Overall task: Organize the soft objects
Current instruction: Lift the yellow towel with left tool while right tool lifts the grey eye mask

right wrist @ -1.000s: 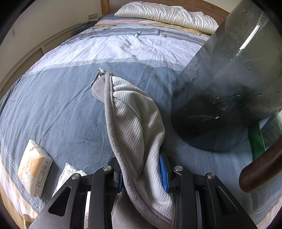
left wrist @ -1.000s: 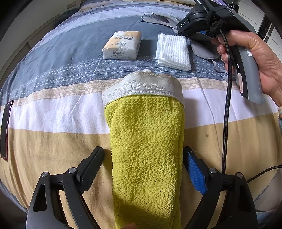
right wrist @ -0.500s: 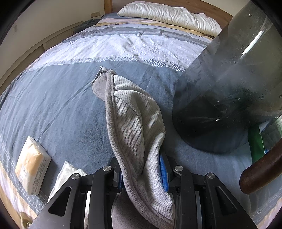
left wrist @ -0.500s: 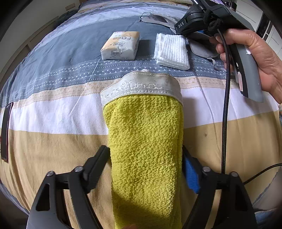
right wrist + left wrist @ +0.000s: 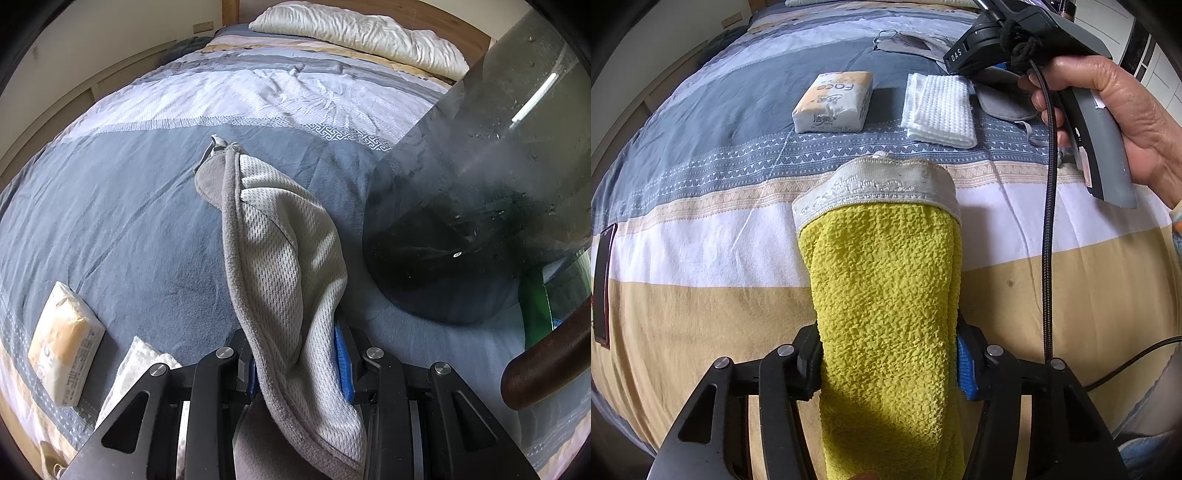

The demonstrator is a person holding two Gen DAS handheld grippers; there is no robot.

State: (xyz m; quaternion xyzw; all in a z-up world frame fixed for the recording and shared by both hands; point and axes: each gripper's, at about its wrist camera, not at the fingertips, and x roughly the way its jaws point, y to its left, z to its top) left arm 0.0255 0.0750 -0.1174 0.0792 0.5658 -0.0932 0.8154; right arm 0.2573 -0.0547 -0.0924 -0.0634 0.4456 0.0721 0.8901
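**Both grippers clamped on cloth**

Fingers [image 5: 809, 354] of your left gripper [image 5: 888, 363] have just been closing and now press the yellow mitt [image 5: 886, 295] — it lies on the striped bedspread [image 5: 701, 314], long axis running away from you, white cuff farthest. Beyond, a tissue pack [image 5: 833, 103] reads "Face".

Your right gripper [image 5: 297, 363] is narrowly closed on the grey eye mask [image 5: 280, 266], lengthwise away — its strap end farthest.

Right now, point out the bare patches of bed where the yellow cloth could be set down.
Free: the tan and white stripes left of the yellow cloth, and the blue band left of the tissue pack. Crowded: the stretch from tissue pack to folded white cloth to grey eye mask, where the right hand-held gripper sits.
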